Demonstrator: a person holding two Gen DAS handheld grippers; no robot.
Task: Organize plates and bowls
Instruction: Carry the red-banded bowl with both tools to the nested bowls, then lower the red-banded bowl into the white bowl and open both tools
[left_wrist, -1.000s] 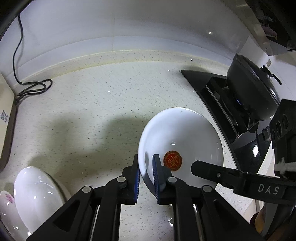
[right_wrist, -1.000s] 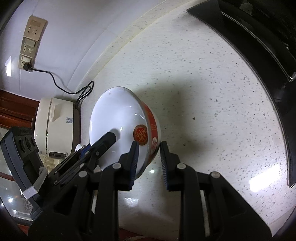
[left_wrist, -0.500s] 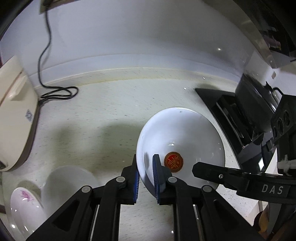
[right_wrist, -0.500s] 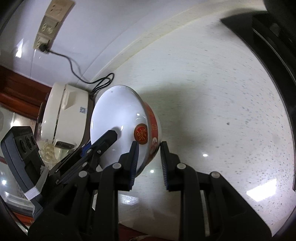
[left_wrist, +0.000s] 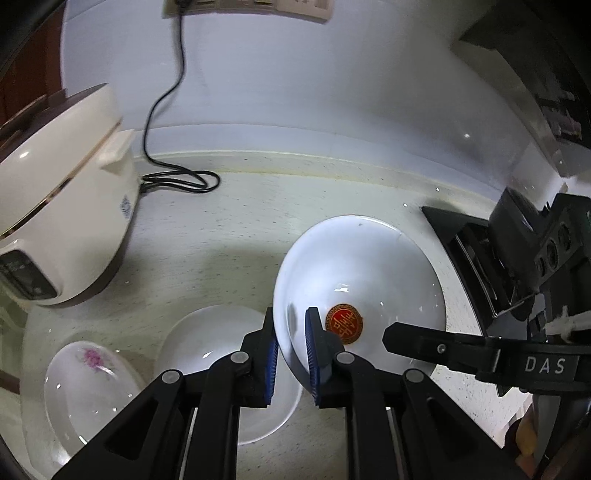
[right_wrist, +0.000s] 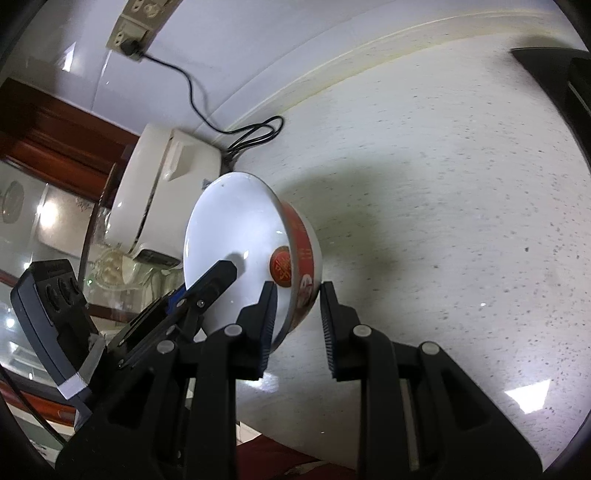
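A white bowl (left_wrist: 362, 273) with a red outside and a red-gold emblem inside is held in the air, tilted. My left gripper (left_wrist: 290, 354) is shut on its near rim. In the right wrist view the same bowl (right_wrist: 236, 229) shows edge-on, and my right gripper (right_wrist: 297, 317) is shut on its opposite rim, one finger inside, one on the red outside. Below the left gripper a plain white bowl (left_wrist: 207, 339) sits on the counter. Left of it is a white dish with a pink flower (left_wrist: 81, 384).
A cream rice cooker (left_wrist: 55, 221) stands at the left with its black cord (left_wrist: 177, 177) running up to a wall socket. A black stove (left_wrist: 476, 251) with a pot lies at the right. The speckled countertop (right_wrist: 443, 184) stretches behind the bowl.
Both grippers have carried the bowl left and up. The rice cooker has come into view, and the plain white bowl and flowered dish now sit nearer the left gripper.
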